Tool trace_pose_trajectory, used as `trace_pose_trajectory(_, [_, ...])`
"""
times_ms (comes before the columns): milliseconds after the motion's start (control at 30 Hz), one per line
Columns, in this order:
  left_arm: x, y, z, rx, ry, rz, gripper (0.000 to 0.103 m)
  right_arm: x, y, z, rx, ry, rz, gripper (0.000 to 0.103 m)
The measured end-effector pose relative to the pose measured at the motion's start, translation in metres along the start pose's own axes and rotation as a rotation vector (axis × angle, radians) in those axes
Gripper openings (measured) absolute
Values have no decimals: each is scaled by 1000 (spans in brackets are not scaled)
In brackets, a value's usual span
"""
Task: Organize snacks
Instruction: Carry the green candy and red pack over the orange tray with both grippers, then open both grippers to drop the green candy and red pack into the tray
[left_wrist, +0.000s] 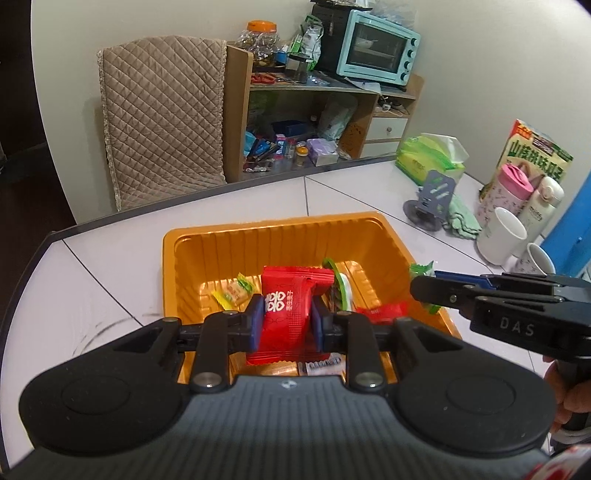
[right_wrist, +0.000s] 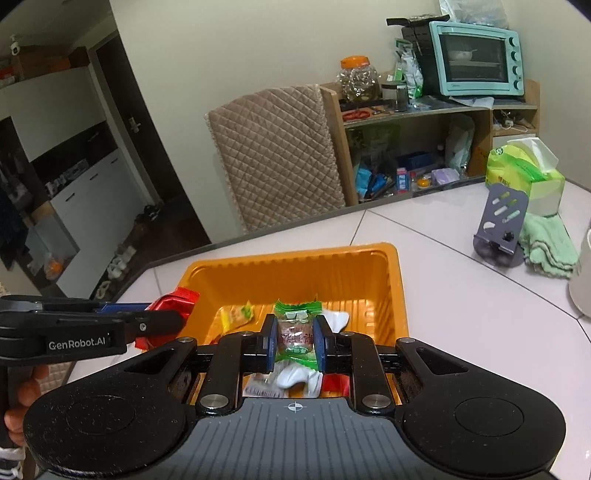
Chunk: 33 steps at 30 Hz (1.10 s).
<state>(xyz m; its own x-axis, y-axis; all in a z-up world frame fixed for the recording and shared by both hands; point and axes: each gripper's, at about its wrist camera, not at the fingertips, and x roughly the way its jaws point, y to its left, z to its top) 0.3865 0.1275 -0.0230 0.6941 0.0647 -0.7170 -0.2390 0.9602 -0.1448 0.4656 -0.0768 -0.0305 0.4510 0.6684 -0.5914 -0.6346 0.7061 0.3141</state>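
**Two grippers, two sweets over an orange tray**

Two hand-held grippers hang above an orange plastic tray (left_wrist: 207, 251) on a white tiled table (left_wrist: 122, 266), each with a wrapped snack pinched between its blue pads. At left, the left gripper (left_wrist: 287, 318) has its jaws clamped on a red snack packet (left_wrist: 291, 306) printed with white characters; the packet stands upright between the pads, above the tray's near half. Below it, on the tray floor, lie a small yellow-and-green candy (left_wrist: 232, 293), another red wrapper (left_wrist: 384, 312) and several more wrapped pieces toward the near wall. To the right, the right gripper (right_wrist: 295, 341) has its jaws pressed together on a clear candy with green twisted ends (right_wrist: 297, 332), held over the same tray just inside its right half. A hand (left_wrist: 569, 398) grips that tool's handle at the frame's right edge. Further right on the table stand a grey phone stand (left_wrist: 430, 201), a folded green cloth (left_wrist: 461, 218), a green tissue pack (left_wrist: 430, 158), white mugs (left_wrist: 500, 236) and a pink-lidded bottle (left_wrist: 504, 192). Behind the table are a quilted chair back (left_wrist: 162, 118) and a wooden shelf bearing a mint toaster oven (left_wrist: 376, 46).
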Motion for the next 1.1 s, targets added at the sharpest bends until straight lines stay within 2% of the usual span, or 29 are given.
trace_pose_trajectory(467, [47,13,25,-27,41,25,24,51,-4,17,45,29,16,21])
trace_pose_trajectory(900, [72,23,29,-40,69,44,24,70,-7,21,58,45,19,21])
trace_pose_trajectory(1100, [74,28,28,-38,68,51,32,70,-7,19,62,49,22,21])
